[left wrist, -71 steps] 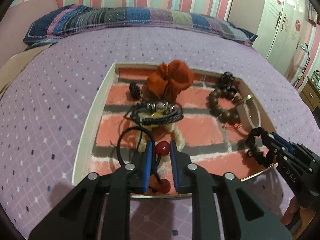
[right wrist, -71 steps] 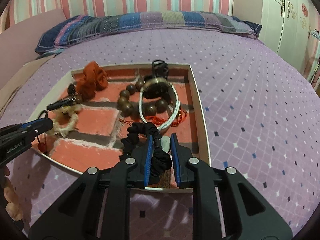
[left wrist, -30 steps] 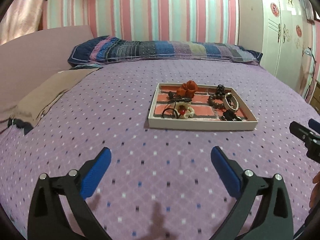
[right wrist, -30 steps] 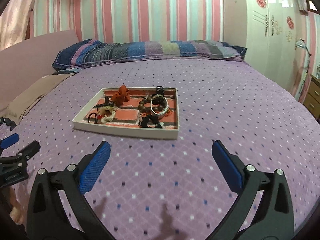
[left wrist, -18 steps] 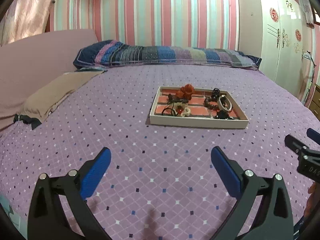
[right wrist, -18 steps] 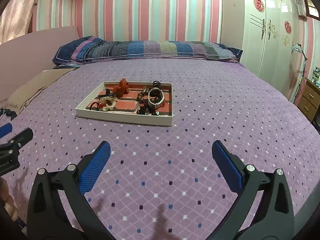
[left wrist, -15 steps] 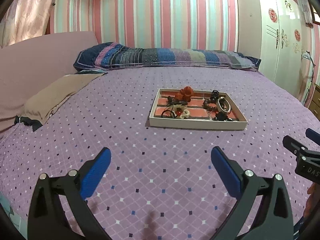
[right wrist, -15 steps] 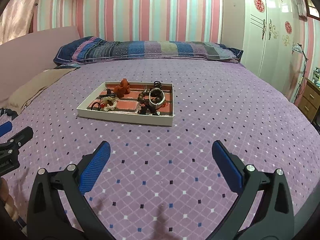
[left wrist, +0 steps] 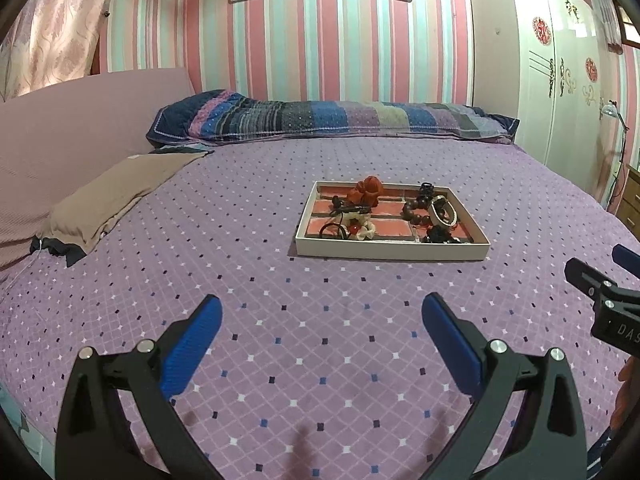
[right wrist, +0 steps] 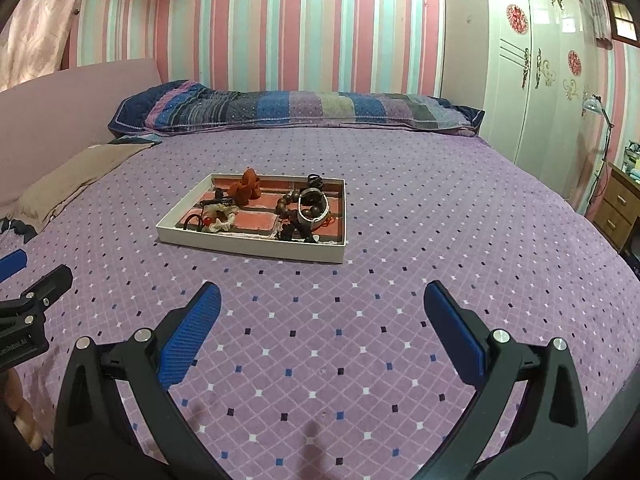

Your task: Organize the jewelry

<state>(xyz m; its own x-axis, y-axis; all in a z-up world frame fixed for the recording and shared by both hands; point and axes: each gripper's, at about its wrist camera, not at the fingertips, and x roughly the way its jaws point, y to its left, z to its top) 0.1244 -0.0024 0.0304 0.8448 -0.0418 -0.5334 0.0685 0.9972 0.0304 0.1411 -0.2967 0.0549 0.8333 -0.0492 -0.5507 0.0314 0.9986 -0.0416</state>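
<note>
A shallow white tray [left wrist: 390, 251] with a brick-pattern floor sits on the purple bedspread, far ahead of both grippers; it also shows in the right wrist view [right wrist: 248, 249]. In it lie an orange scrunchie [left wrist: 366, 191], a brown bead bracelet [left wrist: 416, 214], a white bangle [left wrist: 442, 212], black hair ties and a cream scrunchie [right wrist: 222, 216]. My left gripper [left wrist: 320, 320] is wide open and empty above the bedspread. My right gripper [right wrist: 320, 308] is wide open and empty too.
A striped patchwork pillow [left wrist: 328, 116] lies along the striped wall. A beige cloth [left wrist: 116, 192] lies at the left. A white wardrobe [right wrist: 536, 80] and a wooden nightstand [right wrist: 618, 208] stand at the right. The bed edge runs close below the grippers.
Both grippers let go of the hair ties in the tray, opened wide and drew far back from it. Over the last half second they moved back slightly more.
</note>
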